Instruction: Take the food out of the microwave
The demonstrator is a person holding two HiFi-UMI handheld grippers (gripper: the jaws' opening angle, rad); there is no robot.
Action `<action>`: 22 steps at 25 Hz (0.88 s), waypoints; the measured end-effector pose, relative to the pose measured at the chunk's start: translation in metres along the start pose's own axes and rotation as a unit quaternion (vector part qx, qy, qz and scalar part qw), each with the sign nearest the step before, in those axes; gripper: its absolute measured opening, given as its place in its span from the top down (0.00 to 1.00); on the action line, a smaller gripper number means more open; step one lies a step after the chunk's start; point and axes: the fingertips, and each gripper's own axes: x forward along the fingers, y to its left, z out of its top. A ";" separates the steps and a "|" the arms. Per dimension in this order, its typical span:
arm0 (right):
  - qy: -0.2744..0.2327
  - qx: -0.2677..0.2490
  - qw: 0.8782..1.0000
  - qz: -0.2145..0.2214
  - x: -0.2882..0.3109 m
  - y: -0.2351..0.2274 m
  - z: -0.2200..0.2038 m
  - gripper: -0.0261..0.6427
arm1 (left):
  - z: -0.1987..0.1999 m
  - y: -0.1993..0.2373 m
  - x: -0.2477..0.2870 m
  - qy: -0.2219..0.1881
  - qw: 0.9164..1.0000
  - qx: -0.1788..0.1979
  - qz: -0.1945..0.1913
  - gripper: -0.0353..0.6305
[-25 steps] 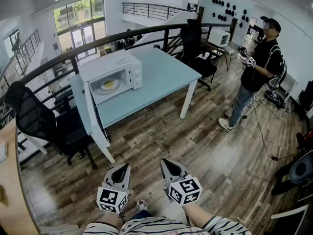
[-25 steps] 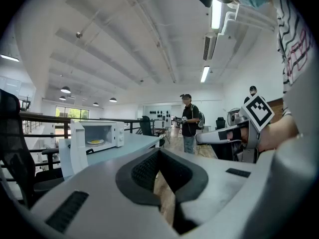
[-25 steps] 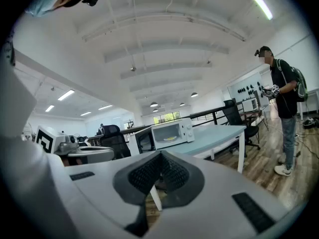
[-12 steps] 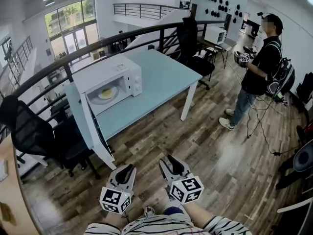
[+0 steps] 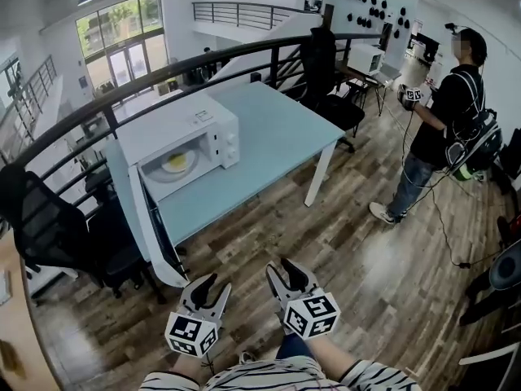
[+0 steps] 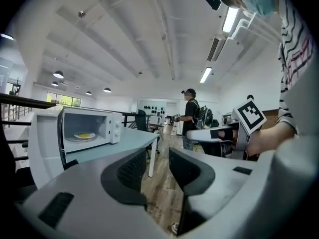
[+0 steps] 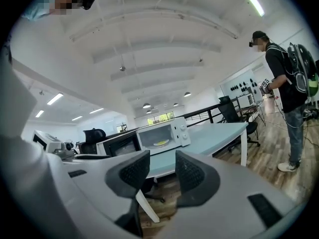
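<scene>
Jaws just opened: left gripper (image 5: 214, 285) partly apart, right gripper (image 5: 282, 267) wider, both empty. Food (image 5: 177, 162) on plate inside microwave (image 5: 191, 120), door (image 5: 130, 206) open. Microwave nearer than before; grippers well short.

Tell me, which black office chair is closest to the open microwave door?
The black chair just left of the open door. The tall-backed chair sits further left, and a third chair stands beyond the table, on its far side.
</scene>
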 end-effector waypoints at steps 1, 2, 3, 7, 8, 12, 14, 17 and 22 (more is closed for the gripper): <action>0.003 -0.003 1.000 0.005 0.007 -0.005 0.002 0.73 | 0.001 0.004 0.006 0.000 1.000 -0.002 0.007 0.76; 0.007 -0.006 1.000 0.012 0.015 -0.011 0.004 0.73 | 0.002 0.008 0.013 0.000 1.000 -0.004 0.016 0.76; 0.012 -0.009 1.000 0.021 0.023 -0.016 0.007 0.73 | 0.003 0.013 0.020 -0.001 1.000 -0.008 0.025 0.76; 0.031 -0.024 0.998 0.053 0.052 -0.040 0.018 0.73 | 0.007 0.027 0.049 0.000 0.998 -0.022 0.063 0.76; 0.035 -0.028 0.997 0.062 0.059 -0.045 0.022 0.73 | 0.009 0.030 0.056 0.000 0.997 -0.026 0.072 0.76; 0.050 -0.039 0.993 0.097 0.090 -0.067 0.033 0.73 | 0.014 0.045 0.086 -0.002 0.993 -0.041 0.108 0.76; 0.055 -0.042 0.991 0.114 0.104 -0.077 0.038 0.73 | 0.017 0.050 0.099 -0.002 0.991 -0.045 0.124 0.76; 0.059 -0.049 0.987 0.138 0.124 -0.091 0.047 0.73 | 0.022 0.057 0.117 -0.004 0.988 -0.049 0.149 0.76; 0.067 -0.060 0.980 0.177 0.148 -0.112 0.057 0.73 | 0.024 0.063 0.139 -0.009 0.978 -0.060 0.199 0.76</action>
